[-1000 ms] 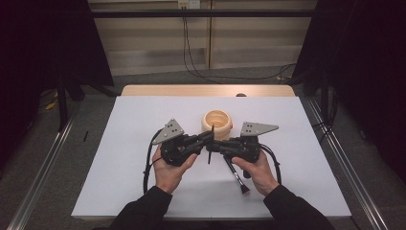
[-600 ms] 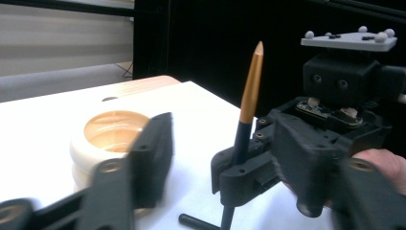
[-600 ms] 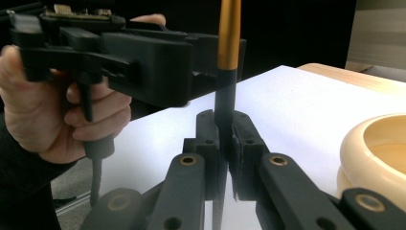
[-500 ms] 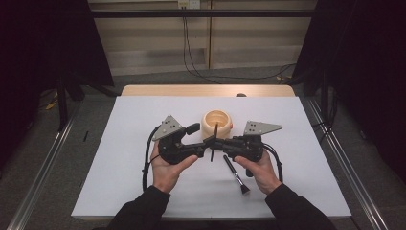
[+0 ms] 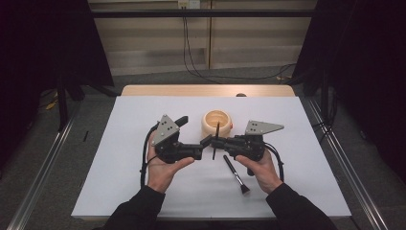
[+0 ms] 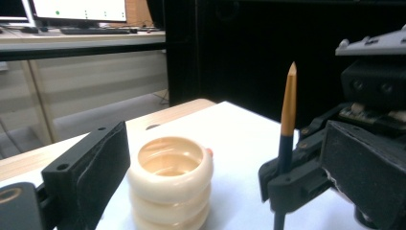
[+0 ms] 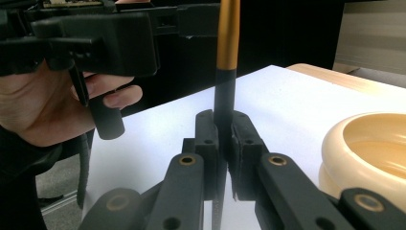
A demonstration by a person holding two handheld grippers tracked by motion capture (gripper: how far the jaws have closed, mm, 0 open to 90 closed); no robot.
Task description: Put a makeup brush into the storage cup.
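The desk [image 5: 119,191] fills the middle of the high view under a white sheet, with bare wood along its far edge. At its centre stands a cream ribbed pot [image 5: 216,123], open at the top; in the left gripper view it sits low and centre, and in the right gripper view its rim comes in at the lower right.

Just below the pot, the two grippers meet tip to tip. The left gripper [image 5: 196,136], left of centre, has just been opening: its fingers [image 6: 88,172] stand wide with nothing between them, one of them close beside the pot.

The right gripper [image 5: 214,142], right of centre, has its fingers [image 7: 244,148] clamped on a thin brush [image 5: 216,139] held upright, its gold, pointed handle end up. The brush stands just in front of the pot, between the two grippers.

A second brush [image 5: 235,173] lies flat on the sheet below the right gripper, bristles toward the lower right, apart from everything else.
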